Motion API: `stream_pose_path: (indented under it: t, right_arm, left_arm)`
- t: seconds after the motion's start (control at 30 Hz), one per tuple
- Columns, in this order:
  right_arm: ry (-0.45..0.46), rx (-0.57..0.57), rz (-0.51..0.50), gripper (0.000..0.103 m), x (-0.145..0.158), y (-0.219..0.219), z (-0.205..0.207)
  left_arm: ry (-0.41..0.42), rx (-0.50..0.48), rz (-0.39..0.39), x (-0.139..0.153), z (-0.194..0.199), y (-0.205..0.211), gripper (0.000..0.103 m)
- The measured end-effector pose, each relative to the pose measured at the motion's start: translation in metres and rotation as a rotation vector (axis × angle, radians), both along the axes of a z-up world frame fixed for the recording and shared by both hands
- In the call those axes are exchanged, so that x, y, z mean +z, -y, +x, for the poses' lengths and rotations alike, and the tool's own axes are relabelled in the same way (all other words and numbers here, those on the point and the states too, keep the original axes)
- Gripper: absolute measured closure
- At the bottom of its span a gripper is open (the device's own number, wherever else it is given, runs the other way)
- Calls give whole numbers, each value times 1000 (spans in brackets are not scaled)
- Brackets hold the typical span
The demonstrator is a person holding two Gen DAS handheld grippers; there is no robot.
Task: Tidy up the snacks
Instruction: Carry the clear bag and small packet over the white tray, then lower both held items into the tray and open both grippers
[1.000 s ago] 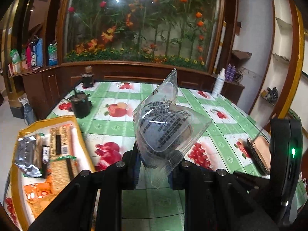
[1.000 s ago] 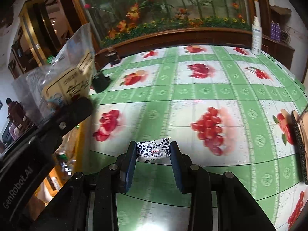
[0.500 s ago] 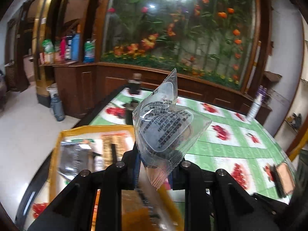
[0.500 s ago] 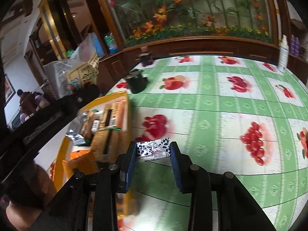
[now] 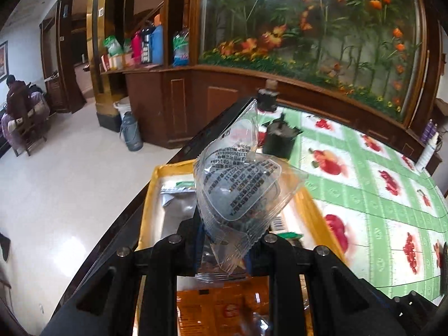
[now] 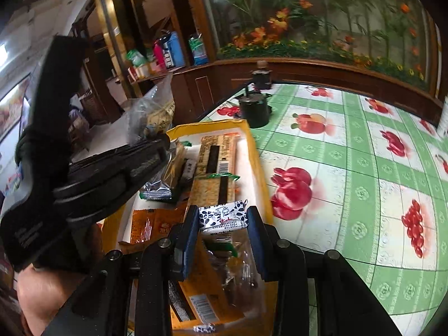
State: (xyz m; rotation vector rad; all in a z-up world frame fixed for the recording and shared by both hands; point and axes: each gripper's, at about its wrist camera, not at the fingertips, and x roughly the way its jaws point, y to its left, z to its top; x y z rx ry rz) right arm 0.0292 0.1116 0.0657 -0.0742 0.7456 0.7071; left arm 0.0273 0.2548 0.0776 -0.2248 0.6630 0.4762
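My left gripper (image 5: 225,240) is shut on a clear plastic snack packet (image 5: 240,187) with dark printed text, held above the yellow tray (image 5: 148,196). It also shows at the left of the right wrist view (image 6: 151,117). My right gripper (image 6: 222,224) is shut on a small white candy with black spots (image 6: 224,218), held over the tray's right rim (image 6: 260,168). The tray holds several snacks: long cracker packs (image 6: 215,154), an orange packet (image 6: 148,224) and a silver packet (image 5: 176,210).
The tray lies at the left edge of a table with a green and white fruit-print cloth (image 6: 350,168). A black pot (image 6: 256,109) and a dark jar (image 6: 261,75) stand beyond the tray. The floor drops away left of the table (image 5: 70,182).
Both grippers have swung left from over the open tablecloth to above the yellow tray, each still holding its snack.
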Motion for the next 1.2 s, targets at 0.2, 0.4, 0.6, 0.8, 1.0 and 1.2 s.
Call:
stream_pose_path:
  t: [0.2,0.4,0.6,0.8,1.0,1.2]
  right_arm:
    - [19,8,-29,65,-6,-12,0]
    - [10,-3,-31,65,-9,-14,7]
    - [-6,-6,-41,65,-11,-20,13]
    - [-11,0,-52,65,-15,-25,14]
    - [-14,0,-54,65,-16,-27,14]
    - [-15,-2,-54,65,-17,-29,16]
  left_arm:
    - [-54,-20,9,-9,8,6,81]
    - [-72,-14,19,-10,13,3,81]
    - [-74,-15,24,-10,10,4,81]
    - [-72,-18,20,-10,11,4,81]
    - [-72,-19,20,-10,11,6,81]
    - [-71,-19,20,-10,11,6,81]
